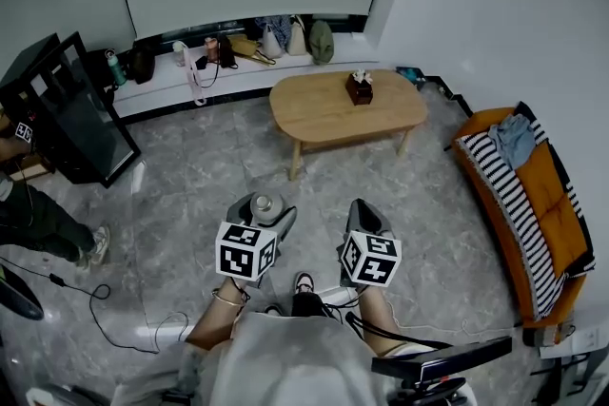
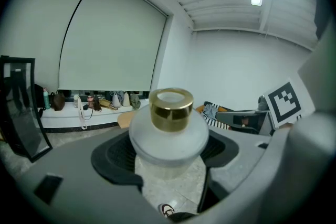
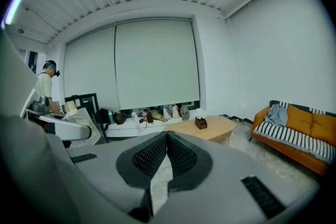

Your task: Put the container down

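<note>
The left gripper (image 2: 168, 165) clamps the frosted container (image 2: 168, 134) (gold cap on top) upright between wide-set jaws, in the air and well apart from the wooden bench (image 1: 319, 114), seemingly to carry it there, while the right gripper (image 3: 167, 157) is closed and empty.

A frosted, translucent white container (image 2: 168, 139) with rounded shoulders and a shiny gold collar round its neck is seen at the centre of the left gripper view. It is held upright, clamped at its body between the jaws of the left gripper (image 2: 169, 157). In the head view it is found just lower left of centre (image 1: 265, 203).
</note>
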A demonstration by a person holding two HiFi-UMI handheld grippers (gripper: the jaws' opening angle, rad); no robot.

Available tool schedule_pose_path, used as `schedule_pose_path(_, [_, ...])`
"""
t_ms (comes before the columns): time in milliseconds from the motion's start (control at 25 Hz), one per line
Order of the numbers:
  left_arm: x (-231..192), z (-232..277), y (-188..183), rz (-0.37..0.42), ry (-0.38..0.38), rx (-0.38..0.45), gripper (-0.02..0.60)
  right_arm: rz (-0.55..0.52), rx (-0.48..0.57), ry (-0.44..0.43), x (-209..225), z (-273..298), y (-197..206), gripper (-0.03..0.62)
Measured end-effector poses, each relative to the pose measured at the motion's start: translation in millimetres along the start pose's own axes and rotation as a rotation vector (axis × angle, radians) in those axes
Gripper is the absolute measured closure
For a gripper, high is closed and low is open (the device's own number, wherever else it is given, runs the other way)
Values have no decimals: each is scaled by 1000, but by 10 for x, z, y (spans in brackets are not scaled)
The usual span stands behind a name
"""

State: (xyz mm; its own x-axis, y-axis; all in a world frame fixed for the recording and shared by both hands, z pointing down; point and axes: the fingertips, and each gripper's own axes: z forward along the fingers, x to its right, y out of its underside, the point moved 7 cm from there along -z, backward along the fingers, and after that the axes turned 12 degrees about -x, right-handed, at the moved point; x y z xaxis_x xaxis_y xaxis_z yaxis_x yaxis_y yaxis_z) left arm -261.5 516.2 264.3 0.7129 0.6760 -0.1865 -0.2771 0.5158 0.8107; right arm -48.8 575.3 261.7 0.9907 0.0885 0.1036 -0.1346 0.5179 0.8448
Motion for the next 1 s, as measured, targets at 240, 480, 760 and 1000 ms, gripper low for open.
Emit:
schedule_pose_path(240, [-45, 217, -88, 3, 1, -7, 244, -1, -10, 0, 103, 213, -72, 571])
schedule_pose_path(480, [-154, 510, -321, 9, -8, 3, 244, -1, -6, -16, 222, 570, -309, 571])
schedule_pose_path(760, [-276, 988, -788, 26, -20, 12, 244, 5, 5, -45, 482, 1061, -705, 571])
schedule_pose_path(1000, [-364, 1401, -1136, 13, -38, 15, 244, 10, -1, -57, 805, 1450, -995, 571])
